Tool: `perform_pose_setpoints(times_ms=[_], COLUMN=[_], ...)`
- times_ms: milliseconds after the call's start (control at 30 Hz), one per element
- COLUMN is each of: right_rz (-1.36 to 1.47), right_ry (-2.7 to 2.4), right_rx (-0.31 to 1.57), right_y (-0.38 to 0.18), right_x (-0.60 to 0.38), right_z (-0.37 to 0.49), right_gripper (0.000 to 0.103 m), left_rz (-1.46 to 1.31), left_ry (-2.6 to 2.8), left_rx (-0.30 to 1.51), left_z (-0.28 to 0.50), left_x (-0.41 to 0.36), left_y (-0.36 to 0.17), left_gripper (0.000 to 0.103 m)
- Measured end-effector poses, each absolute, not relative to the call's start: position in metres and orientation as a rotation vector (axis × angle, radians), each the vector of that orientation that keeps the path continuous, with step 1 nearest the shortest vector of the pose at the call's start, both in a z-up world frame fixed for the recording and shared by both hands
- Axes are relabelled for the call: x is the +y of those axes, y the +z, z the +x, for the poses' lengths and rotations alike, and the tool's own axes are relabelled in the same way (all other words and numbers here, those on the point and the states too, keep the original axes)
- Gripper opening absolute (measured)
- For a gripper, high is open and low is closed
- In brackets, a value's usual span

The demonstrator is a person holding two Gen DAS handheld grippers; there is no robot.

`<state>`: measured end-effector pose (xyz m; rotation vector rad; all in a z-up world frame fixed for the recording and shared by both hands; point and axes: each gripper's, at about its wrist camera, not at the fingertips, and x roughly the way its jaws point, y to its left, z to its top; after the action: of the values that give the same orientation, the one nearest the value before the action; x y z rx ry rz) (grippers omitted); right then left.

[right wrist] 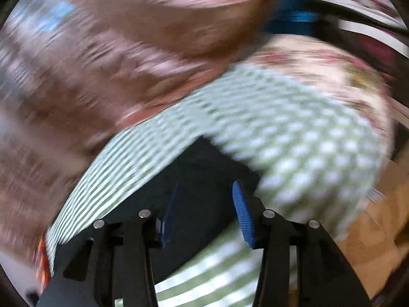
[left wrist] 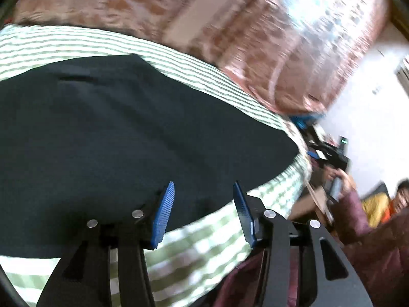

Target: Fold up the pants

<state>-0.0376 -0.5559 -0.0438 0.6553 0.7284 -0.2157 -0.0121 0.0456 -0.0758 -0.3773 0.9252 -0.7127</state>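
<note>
Dark navy pants point(left wrist: 122, 133) lie flat on a green-and-white checked sheet point(left wrist: 204, 240), filling the left and middle of the left wrist view. My left gripper point(left wrist: 204, 192) is open and empty, just above the pants' near edge. In the blurred right wrist view a corner of the pants point(right wrist: 202, 168) shows low in the middle. My right gripper point(right wrist: 204, 192) is open and empty over that corner. In the left wrist view the right gripper point(left wrist: 329, 153) appears in a hand at the right, beyond the pants' end.
A pink-brown patterned blanket point(left wrist: 230, 25) lies behind the sheet. A floral cloth point(right wrist: 319, 64) sits beyond the checked sheet point(right wrist: 294, 133). A person in orange and yellow point(left wrist: 383, 204) is at the far right. Blue items point(right wrist: 299, 15) lie at the back.
</note>
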Motion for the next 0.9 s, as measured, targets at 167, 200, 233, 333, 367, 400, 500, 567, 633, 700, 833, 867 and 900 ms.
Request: perform_pose_setpoints(times_ms=[167, 200, 233, 333, 367, 400, 500, 567, 633, 700, 833, 867, 900], right_rz=[0.506, 0.475, 0.426, 0.288, 0.216, 0.127, 0.113, 0.141, 0.185, 0.238, 0.342, 0.348, 0.358], right_ry=[0.276, 0.360, 0.460, 0.620, 0.639, 0.627, 0.643, 0.654, 0.701, 0.768, 0.914, 0.934, 0.954], right_rx=[0.878, 0.911, 0.957, 1.080, 1.121, 1.135, 1.122, 1.141, 1.120, 1.093, 1.060, 1.061, 1.066], right_y=[-0.053, -0.058, -0.066, -0.093, -0.104, -0.113, -0.115, -0.106, -0.093, -0.081, -0.065, -0.064, -0.063], right_x=[-0.417, -0.389, -0.353, -0.292, -0.281, -0.274, -0.283, -0.289, -0.288, -0.274, -0.233, -0.218, -0.205], right_z=[0.018, 0.025, 0.030, 0.030, 0.028, 0.024, 0.021, 0.028, 0.041, 0.055, 0.105, 0.116, 0.132], right_gripper=[0.043, 0.043, 0.043, 0.042, 0.042, 0.039, 0.039, 0.041, 0.047, 0.047, 0.047, 0.047, 0.047], left_rz=[-0.406, -0.377, -0.342, -0.263, -0.278, -0.315, -0.385, -0.405, -0.428, -0.446, -0.400, -0.394, -0.383], left_ry=[-0.625, -0.612, -0.598, -0.536, -0.526, -0.511, -0.502, -0.498, -0.484, -0.467, -0.424, -0.423, -0.422], left_rx=[0.937, 0.950, 0.960, 0.965, 0.966, 0.967, 0.964, 0.940, 0.885, 0.839, 0.803, 0.801, 0.800], left_z=[-0.008, -0.010, -0.011, -0.020, -0.021, -0.022, -0.023, -0.023, -0.019, -0.012, 0.006, 0.008, 0.011], left_x=[0.051, 0.048, 0.046, 0.052, 0.059, 0.070, 0.087, 0.092, 0.095, 0.101, 0.095, 0.095, 0.093], left_y=[-0.087, -0.090, -0.092, -0.100, -0.102, -0.105, -0.107, -0.099, -0.088, -0.078, -0.066, -0.066, -0.065], left_gripper=[0.046, 0.046, 0.046, 0.030, 0.024, 0.020, 0.017, 0.018, 0.018, 0.018, 0.018, 0.018, 0.018])
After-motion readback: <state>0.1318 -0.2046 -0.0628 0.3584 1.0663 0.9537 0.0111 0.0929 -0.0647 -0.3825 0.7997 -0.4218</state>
